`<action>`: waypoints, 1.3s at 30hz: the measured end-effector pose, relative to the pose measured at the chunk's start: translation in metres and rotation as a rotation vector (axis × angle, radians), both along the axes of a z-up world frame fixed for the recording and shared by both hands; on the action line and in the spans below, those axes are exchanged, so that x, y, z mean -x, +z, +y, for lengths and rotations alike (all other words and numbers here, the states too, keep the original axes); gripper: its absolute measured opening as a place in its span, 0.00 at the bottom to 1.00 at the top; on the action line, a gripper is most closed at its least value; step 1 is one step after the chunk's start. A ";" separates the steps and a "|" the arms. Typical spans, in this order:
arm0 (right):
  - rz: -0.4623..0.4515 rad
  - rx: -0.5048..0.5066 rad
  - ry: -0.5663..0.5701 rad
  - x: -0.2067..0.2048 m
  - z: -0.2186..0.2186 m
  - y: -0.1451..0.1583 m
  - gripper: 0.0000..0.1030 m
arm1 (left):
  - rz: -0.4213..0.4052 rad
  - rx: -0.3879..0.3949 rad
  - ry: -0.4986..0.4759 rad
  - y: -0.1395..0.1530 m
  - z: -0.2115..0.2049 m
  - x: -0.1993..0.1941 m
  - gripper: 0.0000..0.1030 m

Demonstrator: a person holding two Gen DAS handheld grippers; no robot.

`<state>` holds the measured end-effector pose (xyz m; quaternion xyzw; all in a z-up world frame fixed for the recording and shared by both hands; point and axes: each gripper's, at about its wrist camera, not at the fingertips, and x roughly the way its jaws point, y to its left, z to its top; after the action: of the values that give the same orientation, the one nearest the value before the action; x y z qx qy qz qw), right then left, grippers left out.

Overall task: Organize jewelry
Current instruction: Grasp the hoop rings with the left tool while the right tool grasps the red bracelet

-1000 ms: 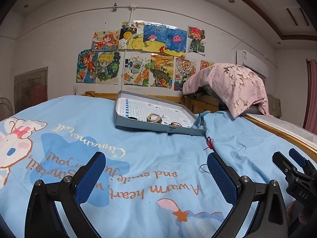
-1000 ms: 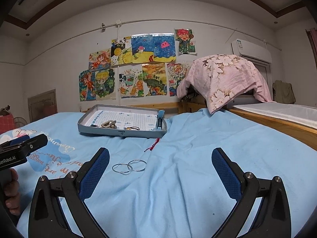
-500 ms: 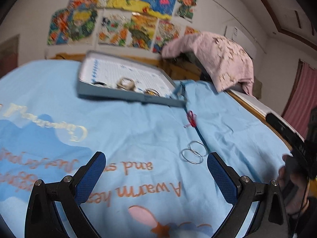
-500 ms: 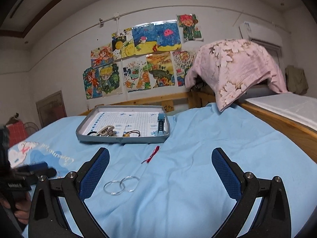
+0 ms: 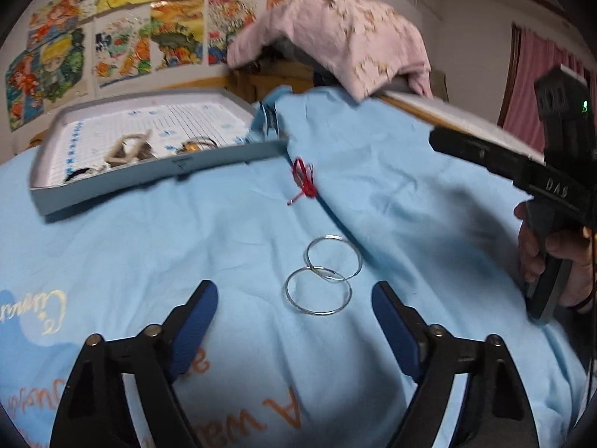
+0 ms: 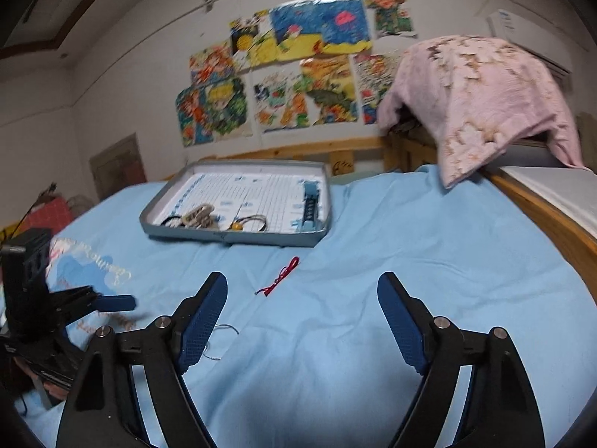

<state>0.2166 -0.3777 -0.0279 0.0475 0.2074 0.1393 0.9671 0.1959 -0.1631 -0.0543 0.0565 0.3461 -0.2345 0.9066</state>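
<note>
Two linked silver hoops [image 5: 324, 276] lie on the blue bedsheet just ahead of my open, empty left gripper [image 5: 294, 304]. In the right wrist view the hoops [image 6: 224, 336] are mostly hidden behind my left fingertip. A red cord bracelet [image 5: 304, 181] lies between the hoops and a grey tray [image 5: 156, 170]; it also shows in the right wrist view [image 6: 280, 278]. The tray [image 6: 238, 239] holds several jewelry pieces. My right gripper [image 6: 302, 302] is open and empty above the sheet, and its body shows at the right in the left wrist view [image 5: 552, 186].
A pink floral blanket [image 6: 481, 100] drapes over a wooden frame at the back right. The wooden bed edge [image 6: 552, 216] runs along the right. A blue clip [image 6: 309, 205] sits in the tray's right end. The left gripper's body [image 6: 44, 306] shows at the left.
My left gripper has swung down and right, so the silver hoops now lie just ahead of its fingers. My right gripper has tilted downward and shifted right, leaving the hoops at its left finger.
</note>
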 end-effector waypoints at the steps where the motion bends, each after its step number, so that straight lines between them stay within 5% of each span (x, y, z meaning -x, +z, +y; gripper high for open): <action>1: 0.007 0.002 0.011 -0.003 0.001 -0.002 0.72 | 0.011 -0.006 -0.007 -0.003 -0.003 -0.003 0.75; 9: 0.085 -0.022 0.035 -0.020 -0.001 -0.026 0.62 | 0.033 -0.105 -0.053 -0.021 -0.030 -0.019 0.71; 14: 0.132 -0.015 0.059 -0.037 0.003 -0.037 0.55 | 0.027 -0.157 -0.030 -0.027 -0.040 -0.031 0.55; 19: 0.161 0.014 0.113 -0.066 0.018 -0.037 0.51 | 0.045 -0.142 0.023 -0.028 -0.035 -0.047 0.42; 32: 0.226 0.053 0.187 -0.128 0.061 -0.049 0.42 | 0.093 0.008 0.200 -0.036 0.006 -0.073 0.42; 39: 0.265 0.053 0.171 -0.148 0.077 -0.056 0.42 | 0.091 0.016 0.211 -0.038 0.008 -0.074 0.42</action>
<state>0.3646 -0.3012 -0.0837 0.0220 0.3402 0.2082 0.9167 0.2701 -0.1552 -0.0924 0.0017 0.3890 -0.1431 0.9101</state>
